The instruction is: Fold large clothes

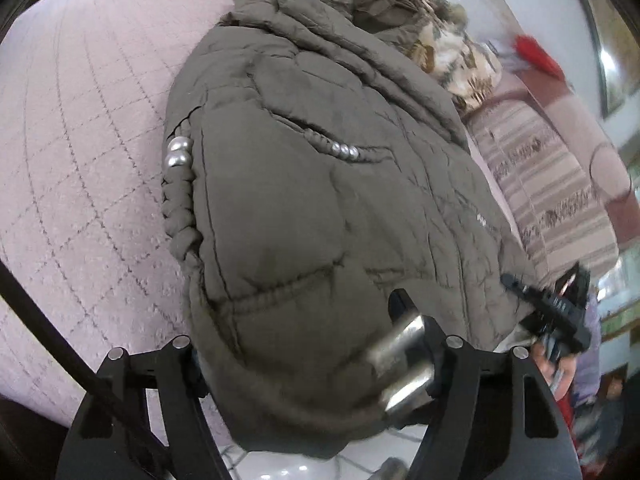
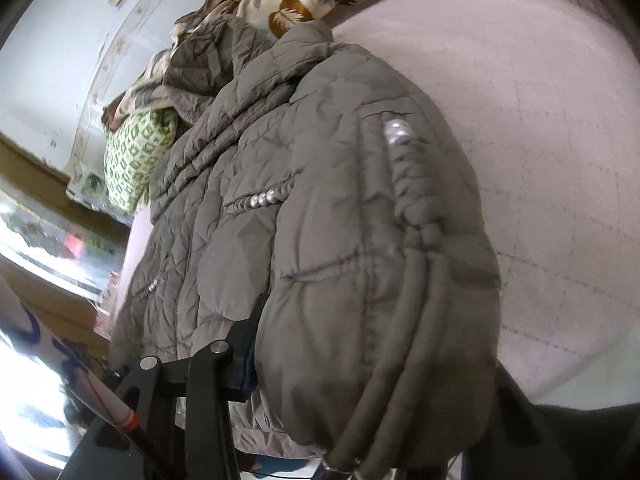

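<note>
Jacket (image 1: 320, 200) lies on the bed (image 1: 80, 160), just ahead of both grippers. Left gripper (image 1: 316, 364) clamps its near hem; right gripper (image 2: 320, 380) looks clamped on the hem too, though fabric hides one finger. Seems partly folded w/ sides tucked; lengthwise fold prob. left.

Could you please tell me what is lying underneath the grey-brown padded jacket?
The padded jacket lies on a pale pink quilted cover, which shows beside it in both views. Whatever sits directly beneath the jacket's middle is covered and cannot be seen.
</note>
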Available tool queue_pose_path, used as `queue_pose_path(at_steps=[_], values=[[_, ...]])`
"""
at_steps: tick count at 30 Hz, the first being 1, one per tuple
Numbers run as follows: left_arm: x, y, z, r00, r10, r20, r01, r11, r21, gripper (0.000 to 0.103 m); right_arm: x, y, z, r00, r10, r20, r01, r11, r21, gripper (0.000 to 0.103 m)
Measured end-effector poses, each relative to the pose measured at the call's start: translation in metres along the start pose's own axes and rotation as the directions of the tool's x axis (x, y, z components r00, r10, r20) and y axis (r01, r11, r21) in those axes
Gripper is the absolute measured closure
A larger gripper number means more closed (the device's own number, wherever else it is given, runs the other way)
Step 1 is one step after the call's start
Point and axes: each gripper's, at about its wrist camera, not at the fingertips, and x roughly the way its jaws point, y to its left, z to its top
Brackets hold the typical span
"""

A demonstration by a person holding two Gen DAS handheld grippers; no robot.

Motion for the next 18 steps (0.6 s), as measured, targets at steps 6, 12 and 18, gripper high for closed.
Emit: queue_pose_path(at_steps=[6, 12, 18], values=[[0.002, -0.01, 0.002, 0.992, 0.128, -0.019, -0.128, 0.992, -0.017, 0.055, 0.009, 0.008, -0.001, 0.997, -0.073, 0.01, 0.073, 0.997, -0.039, 0.049], [-0.02, -0.03, 0.01, 0.983, 0.183, 0.007, -0.183, 0.983, 0.001, 0.072, 0.007, 0.016, -0.001, 0.994, -0.109, 0.017, 0.11, 0.991, -0.077, 0.067], [-0.038, -0.046, 0.008, 0.978, 0.206, 0.042, -0.207, 0.978, 0.027, 0.074, -0.011, 0.035, -0.005, 0.991, -0.12, 0.057, 0.127, 0.983, -0.135, 0.076]])
